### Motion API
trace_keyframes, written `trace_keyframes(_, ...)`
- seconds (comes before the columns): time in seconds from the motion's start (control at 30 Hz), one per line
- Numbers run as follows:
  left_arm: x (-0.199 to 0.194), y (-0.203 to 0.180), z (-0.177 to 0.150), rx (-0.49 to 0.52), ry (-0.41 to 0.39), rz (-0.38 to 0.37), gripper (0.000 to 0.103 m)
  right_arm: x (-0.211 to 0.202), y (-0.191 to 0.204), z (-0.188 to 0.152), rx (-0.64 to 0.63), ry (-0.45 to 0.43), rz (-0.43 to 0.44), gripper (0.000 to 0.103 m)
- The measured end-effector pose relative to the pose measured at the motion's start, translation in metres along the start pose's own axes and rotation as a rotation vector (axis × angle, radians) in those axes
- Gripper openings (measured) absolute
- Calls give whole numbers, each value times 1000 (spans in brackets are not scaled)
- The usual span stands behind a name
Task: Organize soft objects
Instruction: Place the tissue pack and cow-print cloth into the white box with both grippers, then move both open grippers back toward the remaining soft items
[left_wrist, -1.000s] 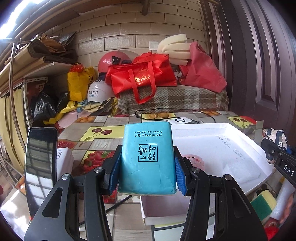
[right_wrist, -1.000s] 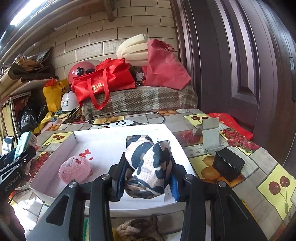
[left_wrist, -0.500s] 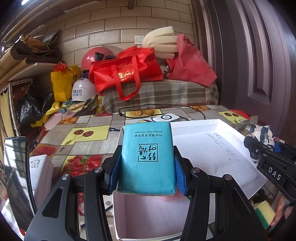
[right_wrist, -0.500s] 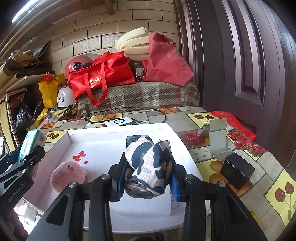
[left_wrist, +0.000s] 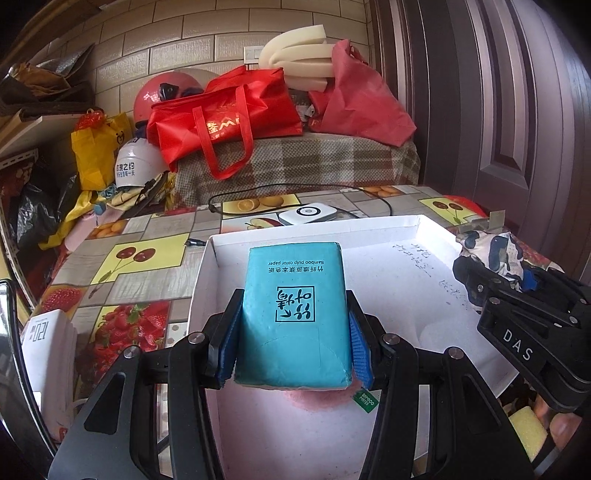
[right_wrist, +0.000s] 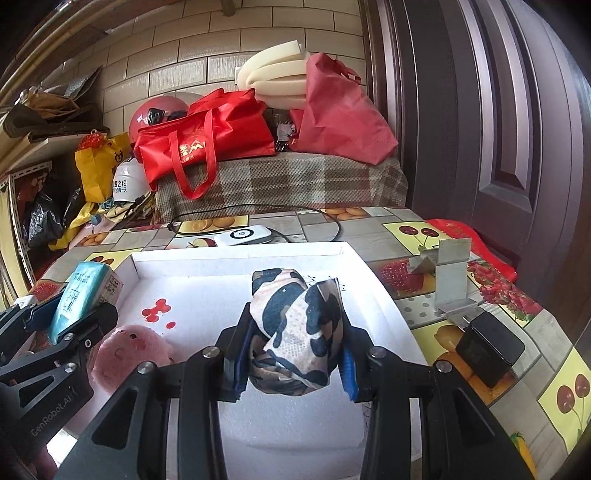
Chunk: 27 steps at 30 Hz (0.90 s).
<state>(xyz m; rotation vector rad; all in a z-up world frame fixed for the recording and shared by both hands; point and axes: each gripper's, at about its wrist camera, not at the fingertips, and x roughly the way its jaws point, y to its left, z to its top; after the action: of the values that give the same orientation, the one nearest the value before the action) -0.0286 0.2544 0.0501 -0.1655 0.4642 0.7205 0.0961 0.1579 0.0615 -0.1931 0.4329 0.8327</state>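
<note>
**Tissue pack and patterned cloth carried over the tray**

Tissue pack (left_wrist: 293, 314) sits pinched between the blue pads of our left gripper (left_wrist: 291, 354), held by its two long sides with the printed face up, so the soft wrapper is squeezed evenly and does not sag out of the grip. It hangs above the near left corner of the white tray (left_wrist: 391, 225). We judge that this is where it will be set down, since the corner walls would keep it square.

Our right gripper (right_wrist: 295, 360) is clamped on the bundled cloth (right_wrist: 295, 325), a camouflage-patterned wad that bulges above the pads. Gripping it low around its middle keeps the loose folds from spilling. It hovers over the tray's middle, toward the near edge.

A pink plush (right_wrist: 127, 356) already lies inside the tray at its near left, just under the left gripper, so the tray seems to be the collecting place for soft things. The pack has to land beside the plush, not on it.

Outside the tray, to its right, stand a black box (right_wrist: 489, 349) and a metal bracket (right_wrist: 448, 275); behind it lies a white device (right_wrist: 243, 235) with a cable. None of these are soft, and we leave them where they are.
</note>
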Motion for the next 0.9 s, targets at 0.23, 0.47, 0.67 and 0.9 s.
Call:
trace_keyframes(0.23, -1, -3, 0, 4, -10, 31, 73, 1, 9, -1, -38, 4, -7, 77)
trace_keyframes(0.47, -9, 5, -1, -32, -51, 65, 103, 2, 0, 0, 7, -3, -27, 90)
trace_keyframes(0.67, -16, 9, -3, -52, -83, 97, 103, -1, 2, 0, 2, -20, -42, 94)
trace_keyframes(0.9, -25, 18, -5, -104, -123, 115, 103, -16, 2, -2, -5, -101, -38, 103)
